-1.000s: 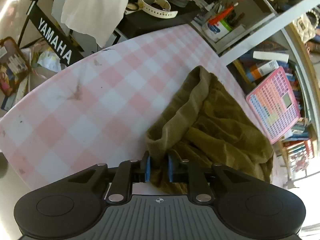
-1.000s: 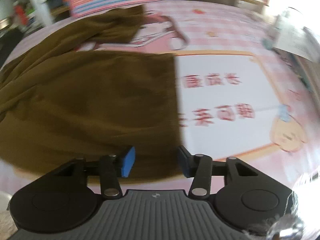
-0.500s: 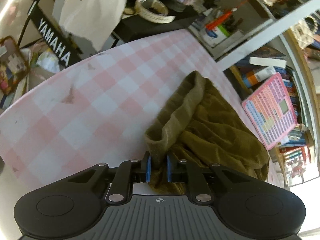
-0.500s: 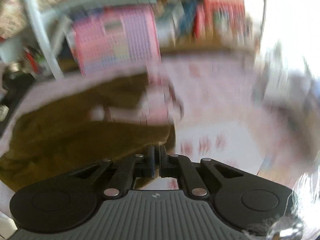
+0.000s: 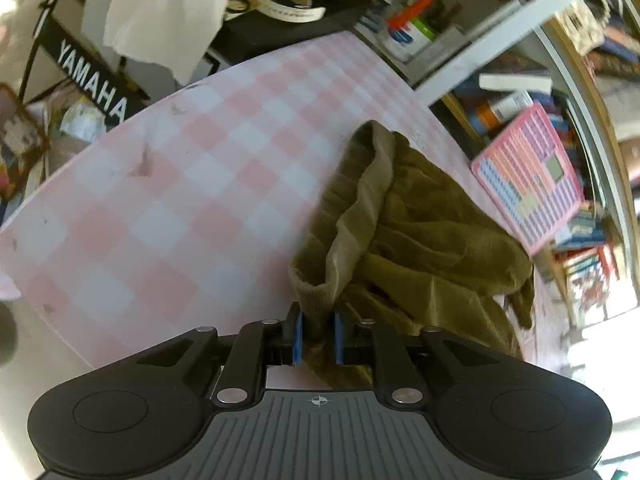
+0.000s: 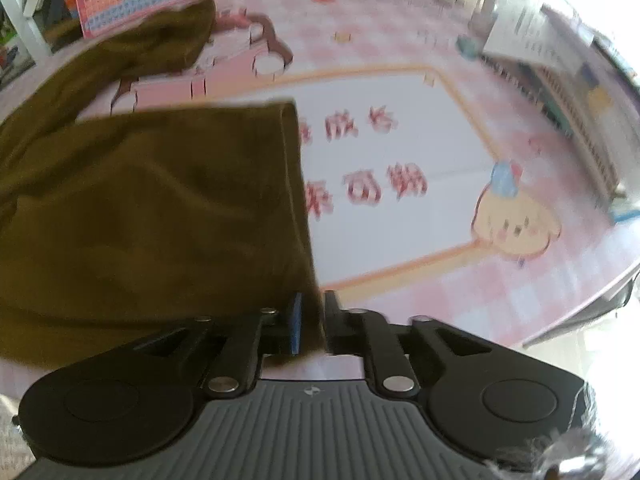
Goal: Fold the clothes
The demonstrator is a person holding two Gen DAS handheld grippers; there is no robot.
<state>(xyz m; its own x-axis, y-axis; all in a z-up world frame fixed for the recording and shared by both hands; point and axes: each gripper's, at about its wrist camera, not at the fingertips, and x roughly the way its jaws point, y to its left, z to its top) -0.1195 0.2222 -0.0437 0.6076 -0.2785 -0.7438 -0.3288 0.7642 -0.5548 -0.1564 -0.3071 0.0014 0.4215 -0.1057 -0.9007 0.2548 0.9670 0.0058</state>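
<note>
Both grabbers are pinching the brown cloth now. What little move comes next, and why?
Probably lift both ends a little and pull them apart. The left gripper pinches a bunched, wrinkled end of the olive-brown garment, while the right gripper pinches a flatter edge. Gentle tension should smooth it over the pink checked tablecloth before folding.

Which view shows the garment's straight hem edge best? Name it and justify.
The right wrist view: the olive garment lies flatter there, its straight hem running down into the right gripper, whose fingers are shut on it. The left wrist view shows only a bunched, ribbed end of the garment pinched in the left gripper.
</note>
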